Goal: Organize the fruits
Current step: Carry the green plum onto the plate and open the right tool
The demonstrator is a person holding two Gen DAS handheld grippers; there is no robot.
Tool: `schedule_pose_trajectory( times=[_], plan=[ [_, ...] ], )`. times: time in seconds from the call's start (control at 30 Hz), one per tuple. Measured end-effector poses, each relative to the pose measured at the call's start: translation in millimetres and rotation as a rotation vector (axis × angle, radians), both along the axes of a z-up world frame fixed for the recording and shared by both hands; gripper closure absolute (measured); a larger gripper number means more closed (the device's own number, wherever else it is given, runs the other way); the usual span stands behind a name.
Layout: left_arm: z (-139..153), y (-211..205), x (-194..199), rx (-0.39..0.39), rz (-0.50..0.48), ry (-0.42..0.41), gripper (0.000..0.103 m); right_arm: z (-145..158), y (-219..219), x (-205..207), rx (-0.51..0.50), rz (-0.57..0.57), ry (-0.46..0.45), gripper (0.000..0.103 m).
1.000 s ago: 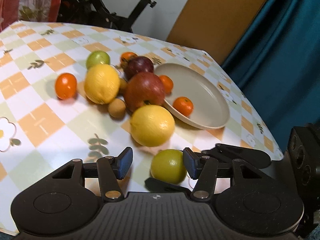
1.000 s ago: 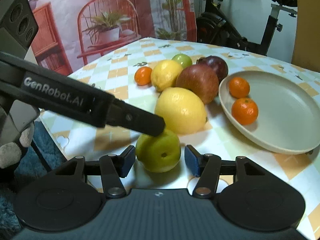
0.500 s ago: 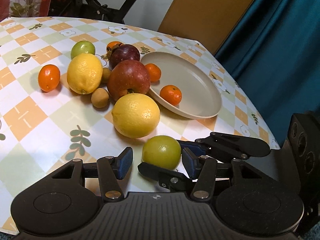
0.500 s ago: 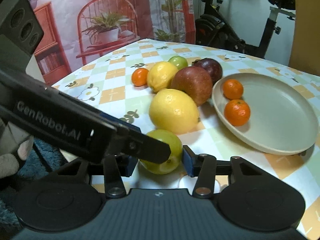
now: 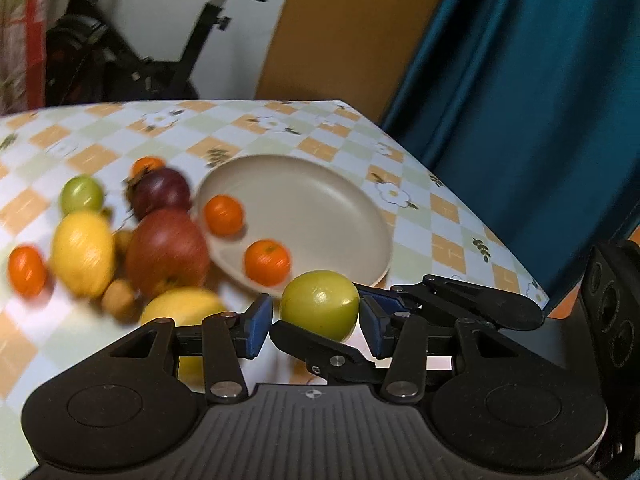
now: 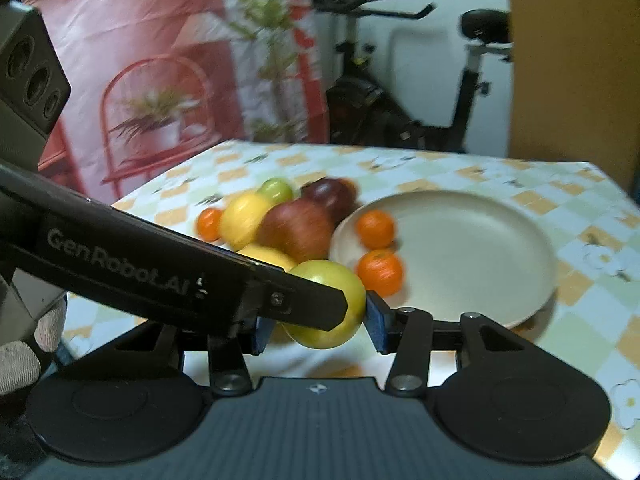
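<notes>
Green fruit (image 6: 326, 304) lifted off the tabletop, clamped in right gripper (image 6: 316, 326), just short of the plate's near rim (image 6: 532, 312), bound for it. Left gripper (image 5: 316, 326) closing around it, pads not yet pressing.

Fruit pile (image 5: 120, 248) motion-blurred; lemon (image 6: 268, 257) mostly hidden.

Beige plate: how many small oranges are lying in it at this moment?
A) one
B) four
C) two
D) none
C: two small oranges lie inside the beige plate, both near its left rim; the right wrist view shows the same pair.
</notes>
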State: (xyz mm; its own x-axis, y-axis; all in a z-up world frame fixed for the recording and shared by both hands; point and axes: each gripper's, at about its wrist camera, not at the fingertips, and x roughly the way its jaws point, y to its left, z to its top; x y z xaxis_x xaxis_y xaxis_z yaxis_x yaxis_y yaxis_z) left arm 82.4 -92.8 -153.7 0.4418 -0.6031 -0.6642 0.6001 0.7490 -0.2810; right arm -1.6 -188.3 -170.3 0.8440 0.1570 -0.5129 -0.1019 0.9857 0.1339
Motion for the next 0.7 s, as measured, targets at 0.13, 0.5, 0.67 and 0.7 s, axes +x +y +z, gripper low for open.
schedule_pose_trajectory(
  times=[0.13, 0.5, 0.67, 0.7],
  plan=[
    [1.1, -24.7, 6.9, 0.027, -0.036, -0.024, 0.052, 0.4, -15.7, 0.0, 0.011, -0.092, -0.005, 0.054],
    [-8.5, -43.7, 27.0, 0.075, -0.01, -0.052, 0.052, -12.4, -31.8, 23.6, -0.013, -0.206, 0.008, 0.054],
    [-0.1, -23.3, 34.9, 0.038, 0.062, -0.068, 0.052, -20.6, -28.7, 34.7, -0.006, -0.181, 0.022, 0.054],
    [2.6, -18.5, 36.1, 0.023, 0.078, -0.071, 0.052, -21.6, -28.9, 37.3, 0.0, -0.177, 0.023, 0.054]
  ],
)
